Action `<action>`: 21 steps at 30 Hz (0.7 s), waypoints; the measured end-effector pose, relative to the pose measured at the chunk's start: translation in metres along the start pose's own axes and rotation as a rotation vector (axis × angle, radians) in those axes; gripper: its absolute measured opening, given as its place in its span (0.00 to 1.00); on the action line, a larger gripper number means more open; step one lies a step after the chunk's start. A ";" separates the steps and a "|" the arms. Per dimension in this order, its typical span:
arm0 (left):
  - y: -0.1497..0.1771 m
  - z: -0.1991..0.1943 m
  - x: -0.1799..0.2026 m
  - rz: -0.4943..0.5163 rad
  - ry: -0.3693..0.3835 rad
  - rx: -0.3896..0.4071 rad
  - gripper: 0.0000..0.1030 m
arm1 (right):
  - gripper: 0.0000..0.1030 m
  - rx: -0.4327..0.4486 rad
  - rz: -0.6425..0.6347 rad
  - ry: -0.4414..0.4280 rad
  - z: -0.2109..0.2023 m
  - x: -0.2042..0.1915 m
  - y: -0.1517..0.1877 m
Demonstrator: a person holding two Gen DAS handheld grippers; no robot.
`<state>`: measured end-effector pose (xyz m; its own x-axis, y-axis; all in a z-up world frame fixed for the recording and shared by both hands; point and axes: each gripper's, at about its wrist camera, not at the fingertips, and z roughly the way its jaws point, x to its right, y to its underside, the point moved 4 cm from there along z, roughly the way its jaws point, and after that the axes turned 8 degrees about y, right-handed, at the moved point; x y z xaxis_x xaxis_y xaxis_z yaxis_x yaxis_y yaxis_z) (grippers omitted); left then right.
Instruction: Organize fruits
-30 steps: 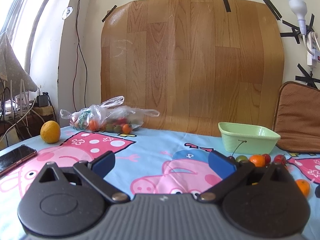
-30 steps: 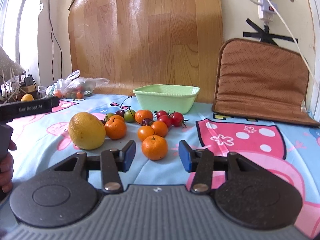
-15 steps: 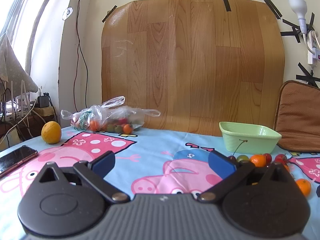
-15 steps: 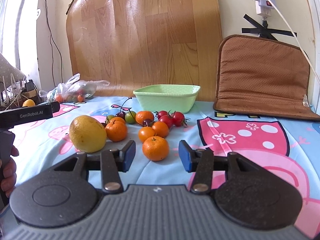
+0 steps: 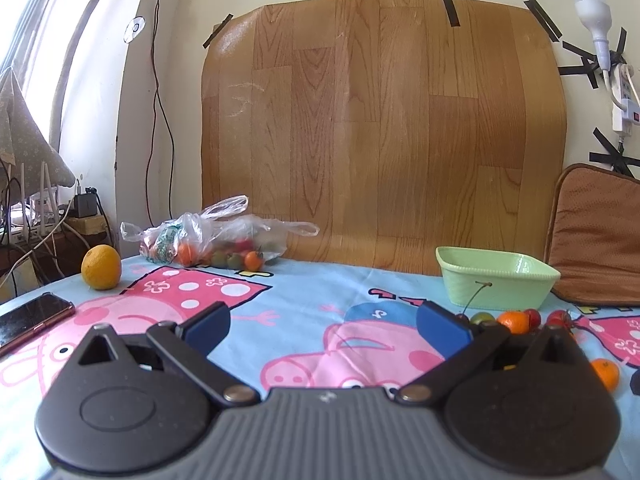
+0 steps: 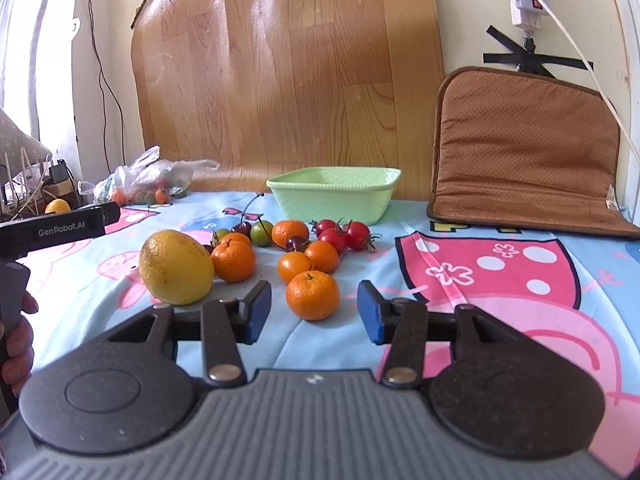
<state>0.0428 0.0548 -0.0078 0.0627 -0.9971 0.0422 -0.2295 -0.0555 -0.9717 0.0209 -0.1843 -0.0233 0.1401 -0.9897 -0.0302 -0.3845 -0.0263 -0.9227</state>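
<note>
**Right tongs lined up on the nearest mandarin, nothing gripped**

Nothing on the table has shifted since the earlier frames; only the right wrist view sits a touch differently, with the fruit cluster a little lower in frame, and both pairs of tongs hold the same spread as before.

Right tongs (image 6: 314, 312): spread, empty. The nearest mandarin (image 6: 313, 295) lies straight ahead on the table (image 6: 500, 320), just beyond the tips and centred in the gap, with clearance on both sides. It is round, so no long axis to align with. My judgement: a short push forward and a close would take it.

Left tongs (image 5: 322, 326): spread wide, empty, pointing at bare cloth. The fruit cluster shows only at that view's right edge, so the right hand is the nearer one. The person's left hand (image 6: 16, 344) is at the left edge of the right view.

Green dish (image 6: 334, 194): behind the cluster, in front of the wood-pattern panel, empty as far as I can see. Likely the destination.

Count, right view:
- large yellow citrus (image 6: 176, 266), one, left of the mandarin, touching a smaller orange fruit
- orange fruits in the cluster, five
- red cherry tomatoes (image 6: 344, 234), three or so
- green ones, two
- dark cherries with stems, about three, partly hidden

Farther left: one bag of small fruit (image 5: 212, 240), one lone orange (image 5: 101, 267), one phone (image 5: 34, 318).
</note>
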 end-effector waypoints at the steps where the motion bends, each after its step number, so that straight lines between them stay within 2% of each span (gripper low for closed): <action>1: 0.000 0.001 0.001 0.002 -0.001 -0.006 1.00 | 0.49 0.003 0.001 -0.002 -0.001 0.000 0.000; 21: 0.001 0.010 0.004 0.027 -0.031 -0.063 1.00 | 0.49 0.035 0.091 -0.092 -0.008 0.011 -0.002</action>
<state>0.0524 0.0510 -0.0110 0.0853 -0.9963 0.0079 -0.2922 -0.0326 -0.9558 0.0164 -0.1964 -0.0189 0.1897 -0.9707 -0.1477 -0.3677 0.0693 -0.9274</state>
